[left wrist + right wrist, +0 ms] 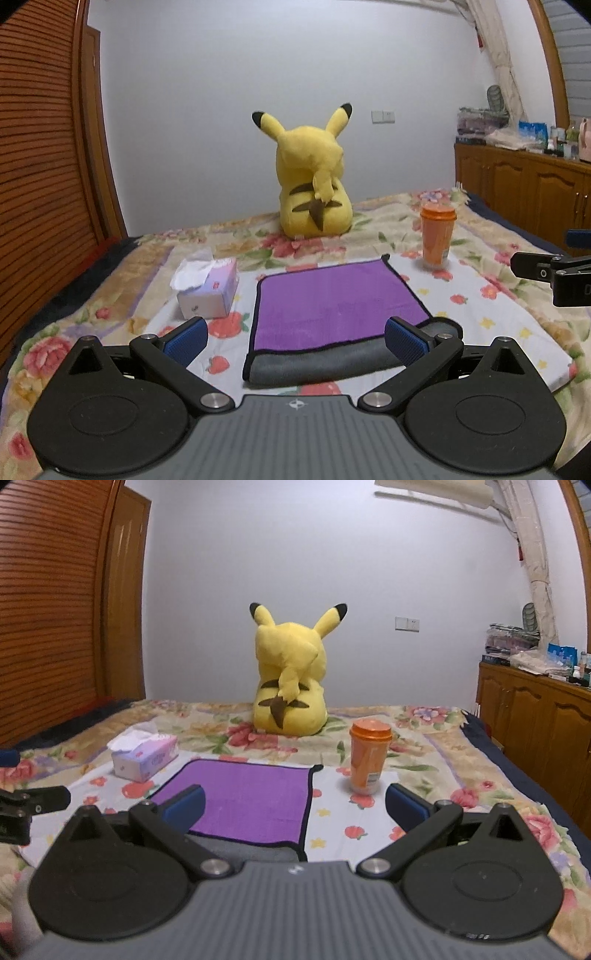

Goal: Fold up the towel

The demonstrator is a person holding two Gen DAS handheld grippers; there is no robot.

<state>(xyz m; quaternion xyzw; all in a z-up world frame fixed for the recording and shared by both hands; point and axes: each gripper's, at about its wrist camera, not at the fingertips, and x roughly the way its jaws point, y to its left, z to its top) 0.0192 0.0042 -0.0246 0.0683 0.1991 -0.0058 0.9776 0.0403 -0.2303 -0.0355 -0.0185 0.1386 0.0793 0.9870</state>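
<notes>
So the towel (340,306) is lying flat on the bed (517,317), purple side up, already folded over once, with the gray underside poking out as a strip along the near edge and black trim running around it. It sits on a white strawberry-print sheet (480,314) that's spread over the flowery blanket. The left gripper (295,341) hovers just above the near edge of the towel with its jaws spread wide and nothing between them; the right-hand blue pad looks like it's over the gray strip, but I can't tell if it's actually touching. The right gripper (295,806) is the same deal, jaws released and holding nothing, parked over the towel's near right corner, its left pad above the purple part and its right pad out over the sheet. Each gripper peeks into the edge of the other one's camera. A tissue box (208,290) sits just left of the towel, an orange cup (369,758) with a lid stands upright near the far right corner, and a yellow Pikachu plush (312,177) sits further back on the bed, facing the wall. There's a wooden cabinet (535,716) with clutter on top off to the right.
</notes>
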